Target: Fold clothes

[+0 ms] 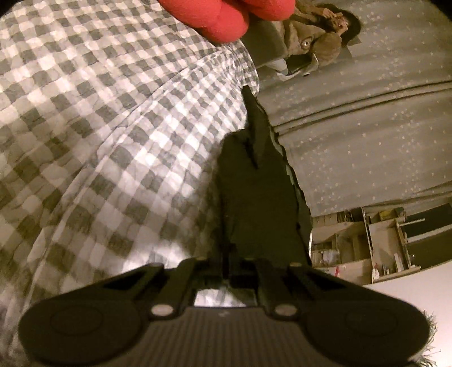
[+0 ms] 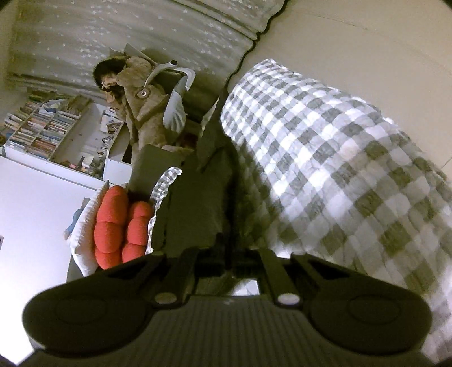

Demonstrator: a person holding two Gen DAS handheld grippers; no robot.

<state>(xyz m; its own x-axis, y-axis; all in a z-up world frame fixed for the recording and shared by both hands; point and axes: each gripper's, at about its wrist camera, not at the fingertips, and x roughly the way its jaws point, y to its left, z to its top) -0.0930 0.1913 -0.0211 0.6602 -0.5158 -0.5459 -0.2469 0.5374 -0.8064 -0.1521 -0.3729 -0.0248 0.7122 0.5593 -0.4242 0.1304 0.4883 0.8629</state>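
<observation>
Left tool (image 1: 255, 169): its fingers are pressed together on a dark garment (image 1: 260, 203), which hangs from the tool's centre toward 12 o'clock in the left wrist view. The fingers themselves are buried in the dark cloth and cannot be made out singly.

Right tool (image 2: 219, 180): likewise pinched on the dark garment (image 2: 195, 203); the cloth fills the middle of the right wrist view from the tool's base up toward 12 o'clock. Both views are tilted.

A grey-and-white checked bed cover (image 1: 113, 127) lies at 9 to 11 o'clock of the left tool, directly behind the garment, and at 2 to 4 o'clock of the right tool (image 2: 339, 158). Whether the garment touches it cannot be told.

Red cushion (image 1: 226, 19) sits at 12 o'clock in the left view; in the right view it is at 8 o'clock (image 2: 113, 225), resting against a white pillow (image 2: 84, 223).

A brown plush toy (image 2: 144, 113) sits at 11 o'clock in the right view, before a star-patterned curtain (image 2: 113, 42).

Containers: a bookshelf (image 2: 42, 127) at 9 o'clock in the right view holds rows of books in its compartments. Open shelving (image 1: 367, 248) at 4 o'clock in the left view holds small items, too blurred to name.
</observation>
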